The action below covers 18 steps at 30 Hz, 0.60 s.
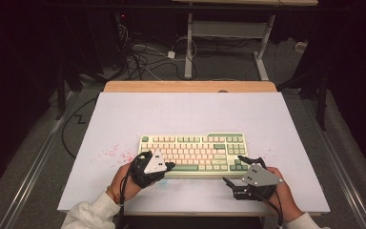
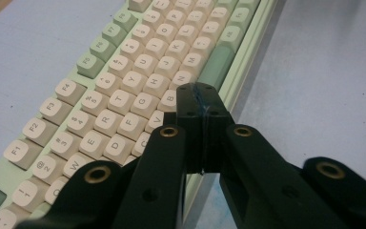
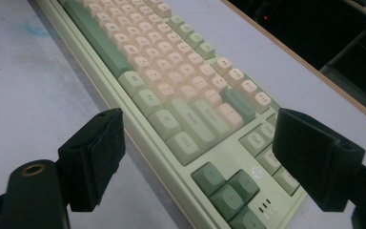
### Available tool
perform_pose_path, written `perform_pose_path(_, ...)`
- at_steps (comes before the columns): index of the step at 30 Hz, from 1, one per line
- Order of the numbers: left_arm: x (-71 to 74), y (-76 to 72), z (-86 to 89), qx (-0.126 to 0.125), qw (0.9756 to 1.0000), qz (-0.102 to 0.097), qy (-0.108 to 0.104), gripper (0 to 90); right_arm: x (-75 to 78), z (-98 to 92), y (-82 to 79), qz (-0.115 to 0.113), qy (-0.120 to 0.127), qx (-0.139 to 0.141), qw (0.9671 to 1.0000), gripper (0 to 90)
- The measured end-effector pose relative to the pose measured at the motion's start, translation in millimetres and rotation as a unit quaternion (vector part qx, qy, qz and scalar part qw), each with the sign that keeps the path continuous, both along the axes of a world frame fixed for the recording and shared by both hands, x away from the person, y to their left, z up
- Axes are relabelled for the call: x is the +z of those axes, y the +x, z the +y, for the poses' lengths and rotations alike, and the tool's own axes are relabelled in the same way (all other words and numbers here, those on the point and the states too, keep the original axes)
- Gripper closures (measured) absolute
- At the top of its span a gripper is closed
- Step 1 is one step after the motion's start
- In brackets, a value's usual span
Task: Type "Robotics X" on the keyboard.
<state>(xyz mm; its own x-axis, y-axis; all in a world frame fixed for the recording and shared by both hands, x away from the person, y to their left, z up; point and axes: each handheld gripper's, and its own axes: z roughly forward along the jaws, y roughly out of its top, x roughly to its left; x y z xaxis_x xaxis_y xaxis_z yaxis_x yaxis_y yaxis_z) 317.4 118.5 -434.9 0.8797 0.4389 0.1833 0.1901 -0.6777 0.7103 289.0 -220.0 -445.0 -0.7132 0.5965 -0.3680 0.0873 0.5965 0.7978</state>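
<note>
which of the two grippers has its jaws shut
The left gripper: its black jaws are pressed together over the keyboard. The right gripper has its jaws wide apart, nothing between them.

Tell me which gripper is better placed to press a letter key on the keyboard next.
Left. The left gripper has its jaws shut into one tip right over the keyboard's bottom letter row. The right gripper is open, wide astride the arrow-key corner.

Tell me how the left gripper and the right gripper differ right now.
The left gripper has its jaws shut, pads pressed together over the keyboard's letter keys; the right gripper has its jaws wide open at the keyboard's arrow-key end. Both are black, hand-held, and hold nothing.
</note>
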Motion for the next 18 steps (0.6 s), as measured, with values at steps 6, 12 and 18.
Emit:
perform_pose_path(6, -4.0, 2.4, 0.4, 0.002, 1.0, 0.004, 0.006, 87.5, -0.1, 0.0, 0.1, 0.0, 0.0, 0.0, 1.0, 19.1)
perform_pose_path(12, -6.4, 5.4, 2.7, 0.008, 0.9999, 0.006, 0.01, 87.5, -0.4, 0.1, 0.4, 0.001, -0.001, 0.001, 1.0, 19.0)
perform_pose_path(18, -8.2, 7.9, 4.2, 0.012, 0.9998, 0.009, 0.013, 87.5, -0.5, 0.0, 0.3, 0.001, -0.001, 0.001, 1.0, 19.1)
